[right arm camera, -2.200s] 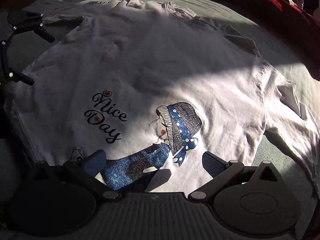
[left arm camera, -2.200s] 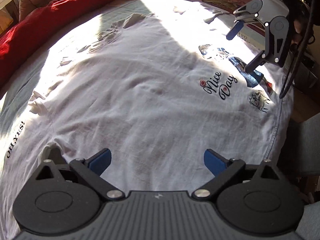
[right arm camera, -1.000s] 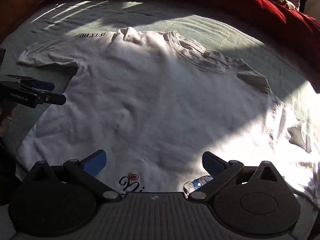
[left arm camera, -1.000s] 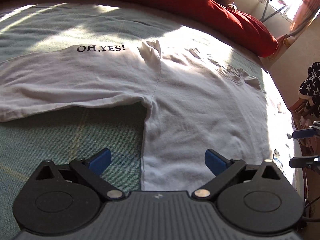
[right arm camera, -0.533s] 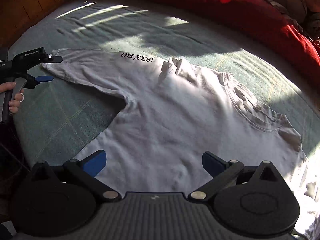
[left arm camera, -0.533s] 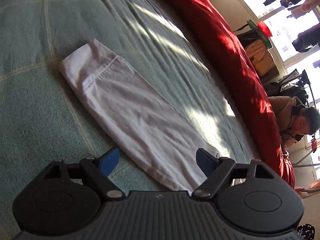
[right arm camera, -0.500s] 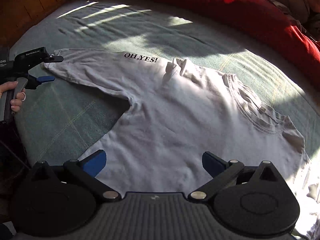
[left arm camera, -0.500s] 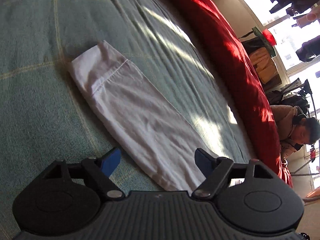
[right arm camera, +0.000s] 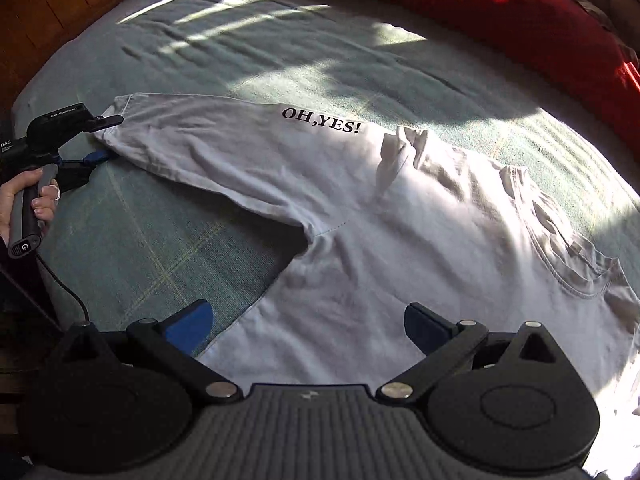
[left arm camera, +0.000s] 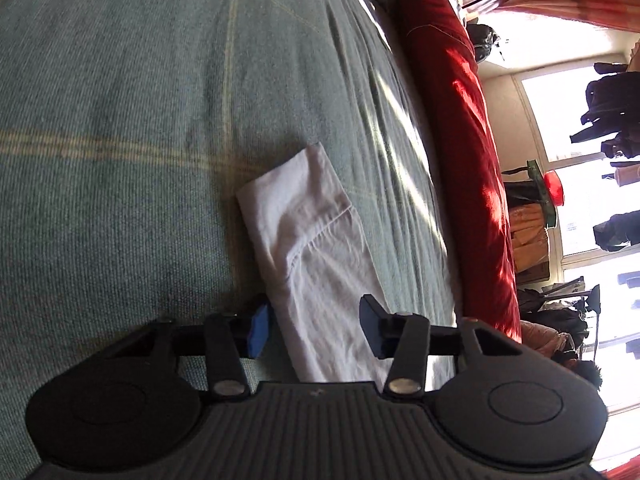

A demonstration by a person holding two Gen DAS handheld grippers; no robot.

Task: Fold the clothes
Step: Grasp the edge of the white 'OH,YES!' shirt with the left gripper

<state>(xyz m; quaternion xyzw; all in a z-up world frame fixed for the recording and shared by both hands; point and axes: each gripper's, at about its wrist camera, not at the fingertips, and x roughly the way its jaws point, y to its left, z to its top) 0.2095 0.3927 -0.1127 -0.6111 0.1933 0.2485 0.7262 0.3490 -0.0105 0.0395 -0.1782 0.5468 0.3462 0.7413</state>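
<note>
One white T-shirt (right arm camera: 400, 240) printed "OH,YES!", left gripper (left arm camera: 314, 328) narrowing around its sleeve cuff (left arm camera: 304, 216), right gripper (right arm camera: 308, 324) wide.

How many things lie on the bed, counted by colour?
White: 1, the long-sleeved shirt
Red: 1, the quilt along the far edge
Total: 2, both on the green bedspread

left gripper (left arm camera: 314, 326) closing, astride white sleeve (left arm camera: 316, 276), pads not pressing | green bedspread (left arm camera: 120, 120) beneath | red pillow (left arm camera: 460, 120) right
</note>
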